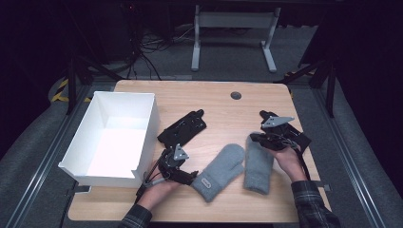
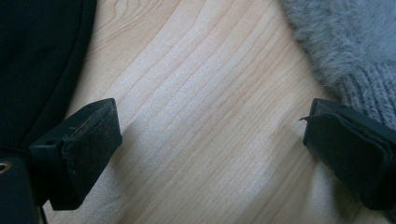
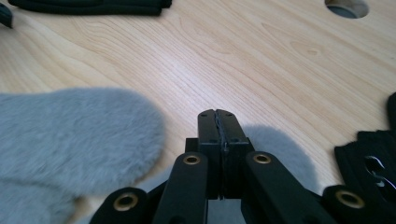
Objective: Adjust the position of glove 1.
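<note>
Two grey mittens lie side by side near the table's front, one angled [image 1: 219,170] and one more upright [image 1: 259,164]. My left gripper [image 1: 189,177] rests low beside the angled mitten's cuff. In the left gripper view that gripper [image 2: 210,135] is open over bare wood, with the mitten's knit cuff [image 2: 364,88] next to one pad. My right gripper [image 1: 254,137] hovers at the top of the upright mitten. Its jaws [image 3: 217,115] are shut with nothing between them, and the fluffy mitten [image 3: 70,135] lies to their left.
A white open box [image 1: 142,164] stands at the table's left. One black glove [image 1: 183,128] lies mid-table, and another [image 1: 297,137] sits under the right hand. A cable hole [image 1: 236,95] is near the far edge. Bare wood [image 3: 261,60] stretches ahead of the right jaws.
</note>
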